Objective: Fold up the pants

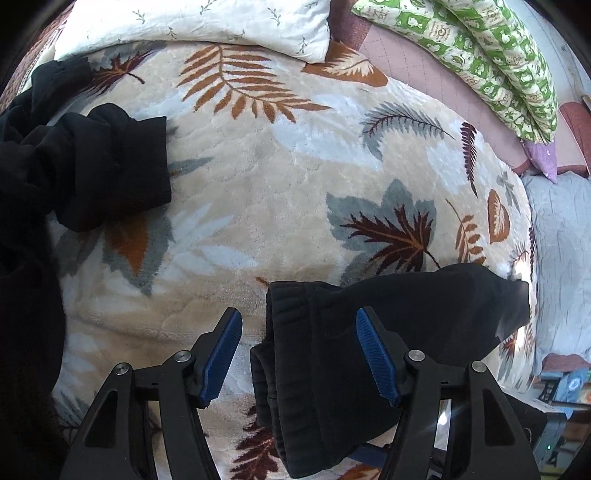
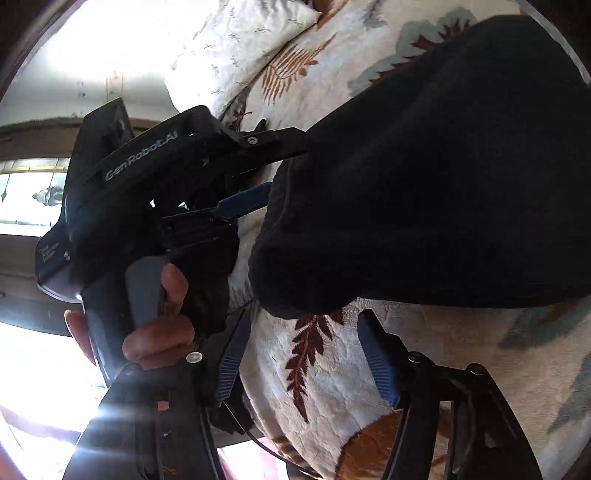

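Observation:
Black pants lie on a cream leaf-patterned blanket (image 1: 258, 177). One bunched part with a ribbed cuff (image 1: 110, 166) rests at the left. A folded part with the waistband (image 1: 317, 362) lies at the bottom, and my left gripper (image 1: 300, 352) stands open around it. Its left pad (image 1: 223, 358) is clear of the cloth. In the right wrist view the pants (image 2: 443, 166) fill the upper right. There the left gripper (image 2: 286, 170), held by a hand (image 2: 159, 325), straddles their edge. My right gripper (image 2: 306, 356) is open just below the pants, over bare blanket (image 2: 332, 387).
A white sprigged pillow (image 1: 199, 26) lies at the far edge of the blanket, with a green patterned quilt (image 1: 480, 55) on a pink sheet (image 1: 406, 62) at the back right. A pale grey cover (image 1: 561, 240) lies beyond the blanket's right edge. Bright window glare (image 2: 37, 369) fills the left.

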The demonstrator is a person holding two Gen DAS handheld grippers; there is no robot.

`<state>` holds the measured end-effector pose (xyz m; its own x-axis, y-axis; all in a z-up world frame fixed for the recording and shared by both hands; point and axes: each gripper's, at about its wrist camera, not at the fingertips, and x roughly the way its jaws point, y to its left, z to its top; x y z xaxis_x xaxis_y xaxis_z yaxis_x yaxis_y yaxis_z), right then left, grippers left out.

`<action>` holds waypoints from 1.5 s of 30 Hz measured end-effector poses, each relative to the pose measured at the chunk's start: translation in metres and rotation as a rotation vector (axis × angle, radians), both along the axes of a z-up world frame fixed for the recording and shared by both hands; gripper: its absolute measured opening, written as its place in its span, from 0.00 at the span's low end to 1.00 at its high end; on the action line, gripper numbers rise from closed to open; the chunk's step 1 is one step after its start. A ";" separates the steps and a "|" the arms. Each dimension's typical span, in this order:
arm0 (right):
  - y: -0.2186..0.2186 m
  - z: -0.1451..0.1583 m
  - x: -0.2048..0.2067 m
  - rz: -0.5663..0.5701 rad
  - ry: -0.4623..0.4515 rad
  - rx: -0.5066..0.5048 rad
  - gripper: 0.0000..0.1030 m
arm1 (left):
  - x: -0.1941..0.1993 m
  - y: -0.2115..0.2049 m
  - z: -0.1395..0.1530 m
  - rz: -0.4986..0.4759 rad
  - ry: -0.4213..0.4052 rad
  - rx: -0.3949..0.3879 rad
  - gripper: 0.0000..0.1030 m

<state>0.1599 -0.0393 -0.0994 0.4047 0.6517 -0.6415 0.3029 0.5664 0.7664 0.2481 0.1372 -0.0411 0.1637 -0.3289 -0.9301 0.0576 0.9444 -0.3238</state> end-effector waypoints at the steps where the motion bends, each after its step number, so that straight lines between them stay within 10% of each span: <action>1: 0.002 -0.003 0.002 -0.016 0.012 0.011 0.61 | 0.002 -0.001 -0.001 -0.008 -0.001 -0.002 0.63; 4: 0.007 -0.012 0.007 -0.053 0.033 0.014 0.61 | 0.005 -0.002 -0.004 -0.024 0.003 -0.024 0.61; 6: 0.009 -0.021 0.006 -0.093 0.035 0.045 0.52 | 0.007 -0.001 -0.006 -0.026 0.007 -0.030 0.34; 8: 0.009 -0.027 0.005 -0.126 0.017 0.094 0.18 | 0.010 0.000 -0.006 -0.031 0.017 -0.026 0.25; 15: 0.006 -0.011 0.012 -0.202 -0.204 0.214 0.16 | 0.012 -0.005 0.036 -0.042 -0.142 0.017 0.25; 24: 0.018 -0.071 0.002 -0.178 -0.027 0.207 0.17 | -0.005 -0.023 -0.014 -0.065 -0.069 0.192 0.38; 28: 0.011 -0.057 -0.014 -0.114 -0.027 0.217 0.33 | -0.015 -0.016 0.003 -0.042 -0.105 0.188 0.51; 33: -0.053 -0.018 -0.073 -0.062 -0.100 0.101 0.33 | -0.051 0.004 0.038 0.013 -0.149 0.155 0.59; 45: -0.347 0.111 -0.199 -0.418 -0.130 -0.530 0.50 | -0.084 -0.005 0.035 0.130 -0.058 0.004 0.69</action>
<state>-0.0395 -0.3867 0.0115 0.6494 0.0360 -0.7596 0.5017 0.7304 0.4635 0.1637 0.1319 -0.0066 0.2585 -0.2977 -0.9190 -0.0463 0.9464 -0.3197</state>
